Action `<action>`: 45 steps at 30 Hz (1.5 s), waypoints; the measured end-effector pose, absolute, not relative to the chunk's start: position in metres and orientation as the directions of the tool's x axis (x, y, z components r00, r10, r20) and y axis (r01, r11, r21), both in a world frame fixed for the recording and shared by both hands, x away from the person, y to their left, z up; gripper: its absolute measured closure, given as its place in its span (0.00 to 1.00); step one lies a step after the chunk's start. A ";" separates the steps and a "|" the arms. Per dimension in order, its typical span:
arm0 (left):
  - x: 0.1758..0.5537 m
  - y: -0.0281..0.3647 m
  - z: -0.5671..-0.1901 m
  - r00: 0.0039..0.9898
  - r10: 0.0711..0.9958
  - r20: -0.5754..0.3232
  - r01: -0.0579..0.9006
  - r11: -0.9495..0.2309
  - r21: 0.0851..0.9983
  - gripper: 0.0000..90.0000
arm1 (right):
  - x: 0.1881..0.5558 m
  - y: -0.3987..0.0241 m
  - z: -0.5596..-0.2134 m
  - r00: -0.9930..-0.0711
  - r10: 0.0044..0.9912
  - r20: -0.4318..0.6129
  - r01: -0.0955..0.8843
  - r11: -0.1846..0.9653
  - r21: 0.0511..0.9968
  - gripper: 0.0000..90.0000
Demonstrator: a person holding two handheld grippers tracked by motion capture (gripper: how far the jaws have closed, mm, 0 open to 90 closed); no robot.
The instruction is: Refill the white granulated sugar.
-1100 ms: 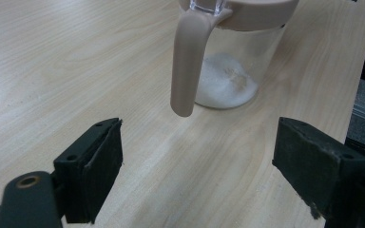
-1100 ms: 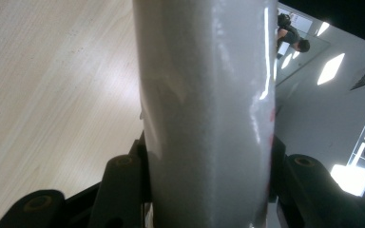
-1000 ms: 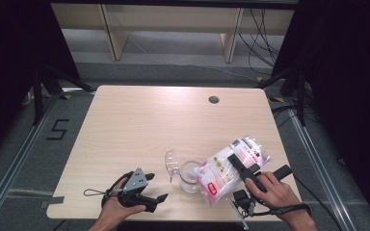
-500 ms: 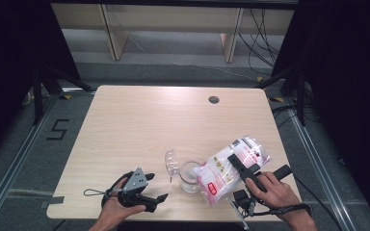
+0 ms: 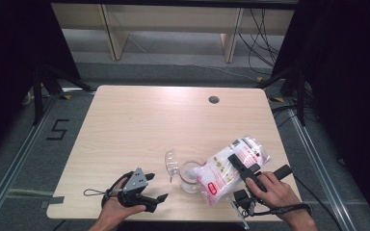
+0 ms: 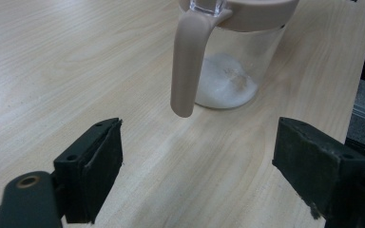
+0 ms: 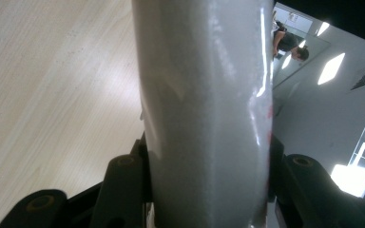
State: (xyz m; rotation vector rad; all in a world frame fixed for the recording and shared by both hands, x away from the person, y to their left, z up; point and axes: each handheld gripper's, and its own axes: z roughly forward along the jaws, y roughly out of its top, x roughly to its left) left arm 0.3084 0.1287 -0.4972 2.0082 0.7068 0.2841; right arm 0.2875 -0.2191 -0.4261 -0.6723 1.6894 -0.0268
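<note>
A clear glass jar (image 5: 190, 176) stands near the table's front edge, its hinged lid (image 5: 172, 162) swung open to the left. White grains lie at the bottom of the jar (image 6: 233, 61), and a beige clasp (image 6: 187, 61) hangs down its side. My right gripper (image 5: 236, 174) is shut on a plastic bag of white grains (image 5: 229, 168), held tilted with its low end over the jar's mouth. The bag (image 7: 204, 104) is squeezed between the jaws of the right gripper (image 7: 209, 190). My left gripper (image 5: 156, 188) rests open on the table, left of the jar. The left gripper (image 6: 197, 175) points at the jar, with nothing between its jaws.
The light wooden table (image 5: 139, 120) has a round cable hole (image 5: 214, 99) at the back right. Metal rails run along the floor on both sides, and shelving stands behind the table. Dark curtains hang left and right.
</note>
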 end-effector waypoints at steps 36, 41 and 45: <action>0.308 0.128 -0.497 0.804 0.587 -0.091 0.369 -0.373 0.851 0.18 | 0.288 -0.220 -0.428 -0.088 -0.446 -0.891 -0.409 0.831 -0.376 0.70; 0.308 0.128 -0.497 0.804 0.587 -0.092 0.369 -0.372 0.852 0.18 | 0.288 -0.220 -0.429 -0.094 -0.446 -0.890 -0.410 0.832 -0.374 0.70; 0.308 0.128 -0.497 0.804 0.587 -0.090 0.369 -0.374 0.851 0.18 | 0.288 -0.220 -0.428 -0.093 -0.449 -0.889 -0.408 0.831 -0.377 0.71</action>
